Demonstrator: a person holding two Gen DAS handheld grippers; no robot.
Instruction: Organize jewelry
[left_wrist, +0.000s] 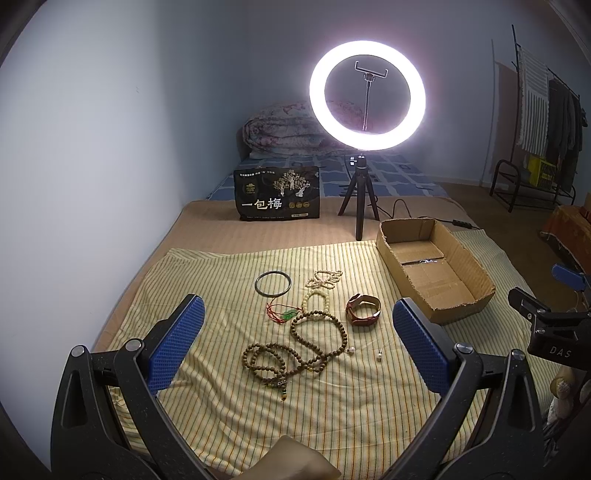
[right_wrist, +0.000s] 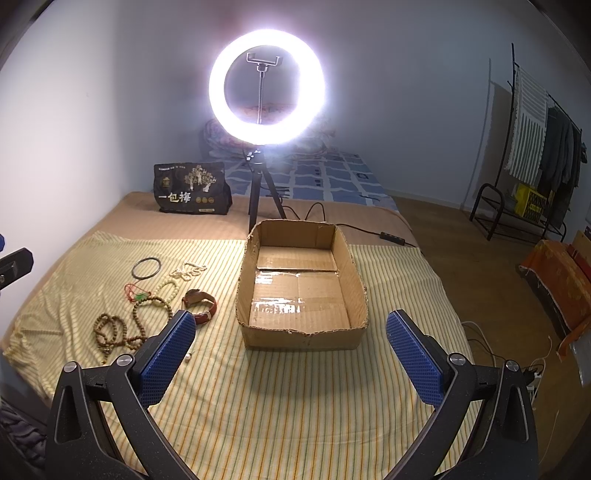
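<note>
Jewelry lies on a striped cloth (left_wrist: 258, 417): a black bangle (left_wrist: 273, 283), a pale bead strand (left_wrist: 325, 279), a pale bead bracelet (left_wrist: 316, 298), a red cord with a green pendant (left_wrist: 284, 314), a long brown bead necklace (left_wrist: 295, 350), a brown leather watch (left_wrist: 364, 309) and small pearl earrings (left_wrist: 379, 356). An empty cardboard box (left_wrist: 465, 269) stands to their right. My left gripper (left_wrist: 297, 336) is open above the necklace. My right gripper (right_wrist: 291, 350) is open in front of the box (right_wrist: 354, 269). The watch (right_wrist: 201, 306) and beads (right_wrist: 122, 328) lie to its left.
A lit ring light on a tripod (left_wrist: 364, 206) stands behind the cloth, its cable trailing right. A black snack bag (left_wrist: 277, 195) stands at the back left. A wall runs along the left. A clothes rack (right_wrist: 535, 166) stands at the far right, and the bed edge drops to the floor on the right.
</note>
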